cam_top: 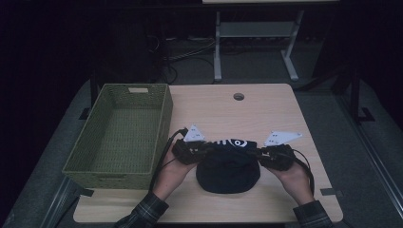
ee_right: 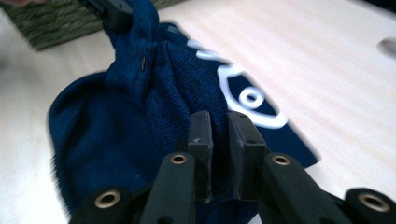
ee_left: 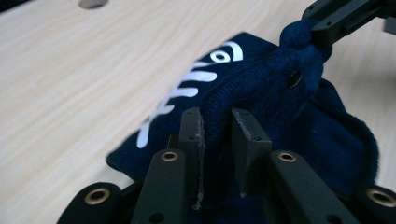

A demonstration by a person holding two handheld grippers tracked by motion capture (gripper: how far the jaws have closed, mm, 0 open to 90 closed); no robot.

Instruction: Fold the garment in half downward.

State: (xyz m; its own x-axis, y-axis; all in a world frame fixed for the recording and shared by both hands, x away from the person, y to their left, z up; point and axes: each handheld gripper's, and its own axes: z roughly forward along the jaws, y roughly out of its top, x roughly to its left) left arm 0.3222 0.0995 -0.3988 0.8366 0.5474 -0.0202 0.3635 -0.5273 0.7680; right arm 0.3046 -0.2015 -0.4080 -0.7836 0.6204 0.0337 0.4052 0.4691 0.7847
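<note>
High view: navy knit beanie [cam_top: 229, 166] lay on the worktop [cam_top: 266, 114], near my edge, between my two hands. Left gripper [cam_top: 190, 148] held its left end, right gripper [cam_top: 276, 155] its right end, top fold stretched between them. White fish-skeleton print [cam_top: 232, 142] faced up on the far side. Green woven basket [cam_top: 121, 130] sat just beside it on the left, empty as far as I could see; likely destination, my guess.

Left gripper view: my jaws were clamped on a raised ridge of the knit fabric [ee_left: 261, 88], pads pressing cloth from both sides. Not fully closed, the fabric kept them apart. The other gripper [ee_left: 343, 16] pinched the far end of the same ridge. The print [ee_left: 187, 88] lay flat on the worktop side.

Right gripper view: same story mirrored. My jaws were clenched on a doubled fold of the beanie [ee_right: 187, 88], narrow gap packed with cloth. Slight motion blur at the edges.

Handling judgement: light, soft, no stiffness at all, so it would sag and fold wherever unsupported. Knit gave good friction, slip unlikely. Not fragile; only snagging a loop on a pad edge was a risk. Best hold was a doubled fold or the cuff, pinched at two spread points as here, so it lifted without bunching.
</note>
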